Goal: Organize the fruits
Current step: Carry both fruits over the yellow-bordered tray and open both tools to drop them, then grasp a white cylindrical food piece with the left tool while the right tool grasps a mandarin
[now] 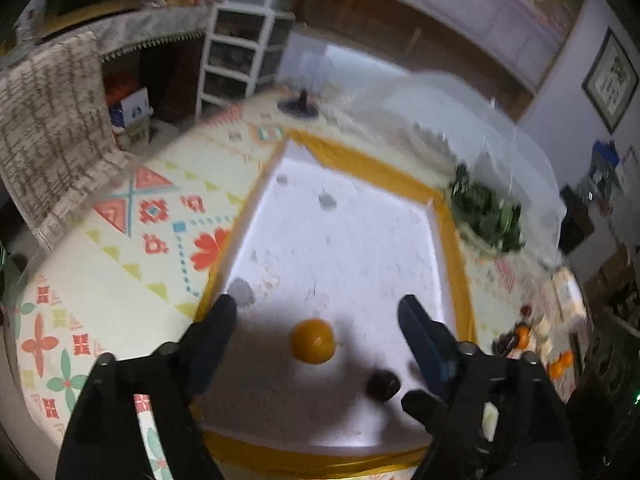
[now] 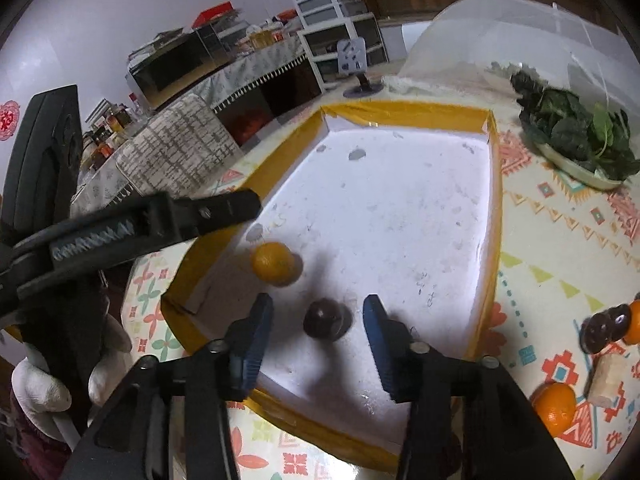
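Note:
A white tray with a yellow taped rim [image 1: 452, 248] [image 2: 495, 184] lies on the patterned tablecloth. An orange [image 1: 312, 341] [image 2: 273, 262] and a dark round fruit [image 1: 383, 385] [image 2: 323, 319] rest on the tray floor near its front edge. My left gripper [image 1: 317, 306] is open, its fingers wide on either side of the orange and clear of it. My right gripper [image 2: 317, 302] is open too, and the dark fruit sits between its blue pads [image 2: 256, 332] without touching them. One left gripper finger [image 2: 236, 206] reaches in above the orange in the right wrist view.
Loose oranges [image 2: 554, 408] and dark fruits [image 2: 600, 330] lie on the cloth right of the tray, beside a pale block [image 2: 606, 376]. A plate of leafy greens [image 2: 576, 136] sits under a mesh dome [image 2: 480, 28] at the back right. A white-gloved hand [image 2: 40, 392] holds the left gripper.

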